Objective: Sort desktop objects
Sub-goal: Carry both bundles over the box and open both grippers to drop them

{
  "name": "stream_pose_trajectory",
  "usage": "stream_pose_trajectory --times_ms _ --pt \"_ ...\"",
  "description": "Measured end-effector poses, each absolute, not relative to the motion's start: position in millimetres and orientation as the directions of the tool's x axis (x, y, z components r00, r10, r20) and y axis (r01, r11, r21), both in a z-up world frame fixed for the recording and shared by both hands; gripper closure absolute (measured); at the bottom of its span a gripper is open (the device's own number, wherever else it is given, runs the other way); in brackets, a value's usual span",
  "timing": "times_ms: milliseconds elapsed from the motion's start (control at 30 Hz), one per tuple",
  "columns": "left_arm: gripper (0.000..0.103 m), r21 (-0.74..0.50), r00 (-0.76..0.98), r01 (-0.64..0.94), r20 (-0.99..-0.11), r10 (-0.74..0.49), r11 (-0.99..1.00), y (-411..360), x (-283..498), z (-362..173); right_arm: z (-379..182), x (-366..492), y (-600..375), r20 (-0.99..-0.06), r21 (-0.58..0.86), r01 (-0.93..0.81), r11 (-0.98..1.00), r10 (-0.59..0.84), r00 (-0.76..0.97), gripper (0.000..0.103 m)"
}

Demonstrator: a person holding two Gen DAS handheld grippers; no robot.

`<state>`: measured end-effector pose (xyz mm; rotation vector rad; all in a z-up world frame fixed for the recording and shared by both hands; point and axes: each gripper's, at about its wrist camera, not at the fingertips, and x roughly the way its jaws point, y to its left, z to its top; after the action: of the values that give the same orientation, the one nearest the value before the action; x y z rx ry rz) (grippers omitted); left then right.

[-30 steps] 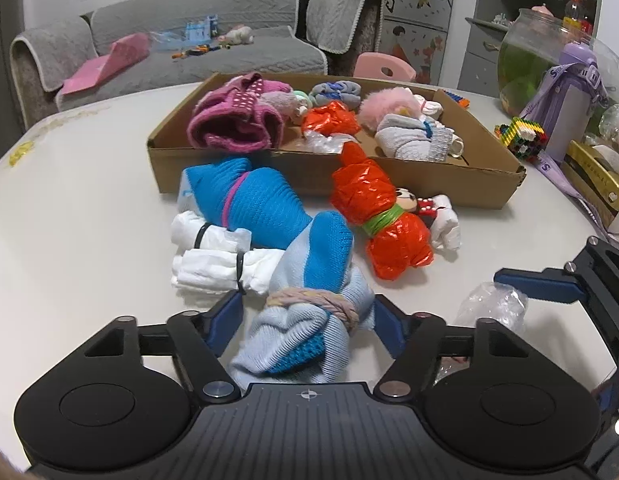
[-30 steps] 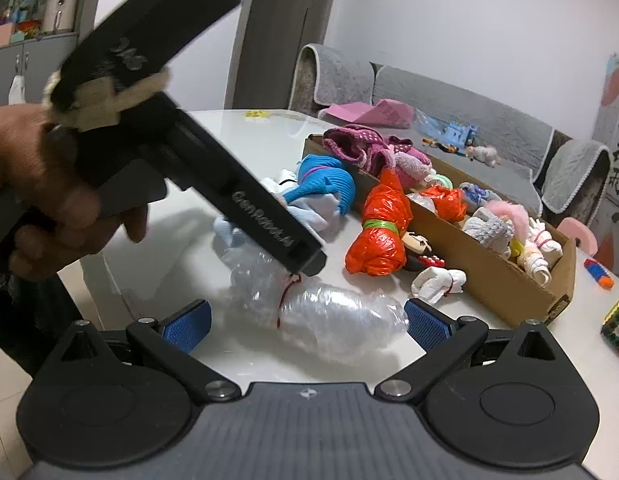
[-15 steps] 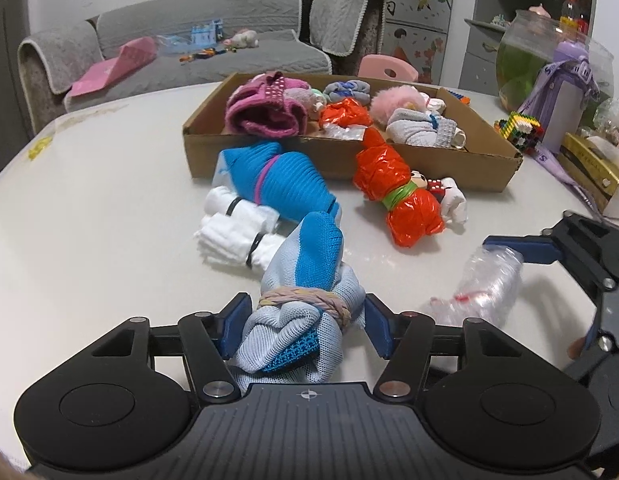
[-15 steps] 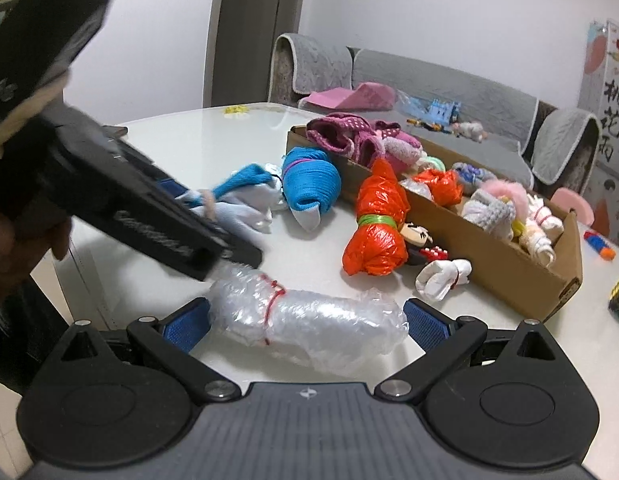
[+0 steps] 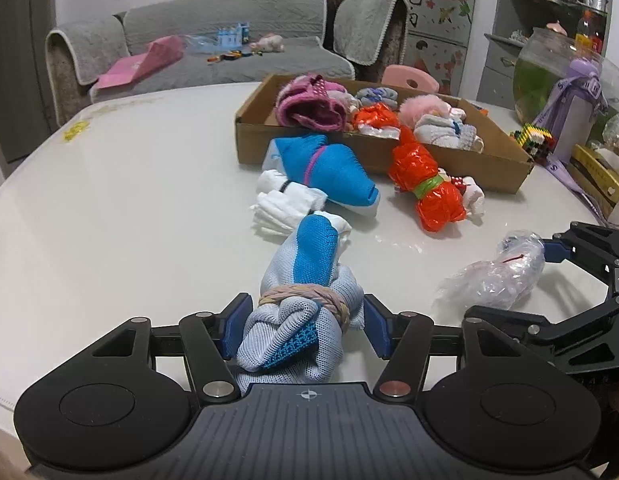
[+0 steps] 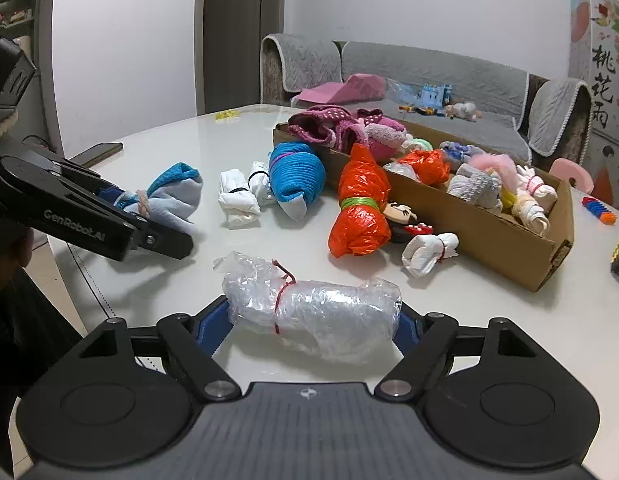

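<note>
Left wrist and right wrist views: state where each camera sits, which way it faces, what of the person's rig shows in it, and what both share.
Left wrist view: sits behind the left tongs, looking across the white table at the cardboard box and sofa; the pads clamp the blue-grey sock bundle, and the right tongs show at right.
Right wrist view: sits behind the right tongs, facing the box from its end; they bracket the clear plastic bundle, with the left tongs at left.
Shared: box, orange bag bundle, both held bundles.
</note>
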<state>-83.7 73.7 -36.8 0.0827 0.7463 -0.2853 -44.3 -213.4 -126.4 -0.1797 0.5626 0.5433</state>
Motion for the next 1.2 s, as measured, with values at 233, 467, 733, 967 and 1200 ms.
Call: stream_pose_trajectory --times_ms 233,467,733,967,1200 --pt "0.039 -0.031 0.716 0.258 -0.665 -0.213 0.966 87 -93 -25 -118 -49 -227 -0.532 -0.001 -0.528 0.849 0.447 0.719 0.028" --pt "0.040 -0.038 0.738 0.255 -0.638 -0.220 0.966 92 -100 -3 -107 -49 -247 -0.497 0.030 -0.500 0.865 0.447 0.743 0.028" --pt "0.040 -0.028 0.763 0.258 -0.607 -0.221 0.966 97 -107 24 -89 -47 -283 -0.436 0.062 -0.449 0.891 0.429 0.791 0.028" --pt "0.040 -0.006 0.797 0.279 -0.556 -0.235 0.960 83 -93 55 -63 -32 -312 -0.349 0.083 -0.379 0.922 0.383 0.855 0.028" --pt "0.040 0.025 0.825 0.313 -0.503 -0.259 0.950 59 -75 88 -41 -8 -337 -0.279 0.091 -0.314 0.945 0.327 0.903 0.028"
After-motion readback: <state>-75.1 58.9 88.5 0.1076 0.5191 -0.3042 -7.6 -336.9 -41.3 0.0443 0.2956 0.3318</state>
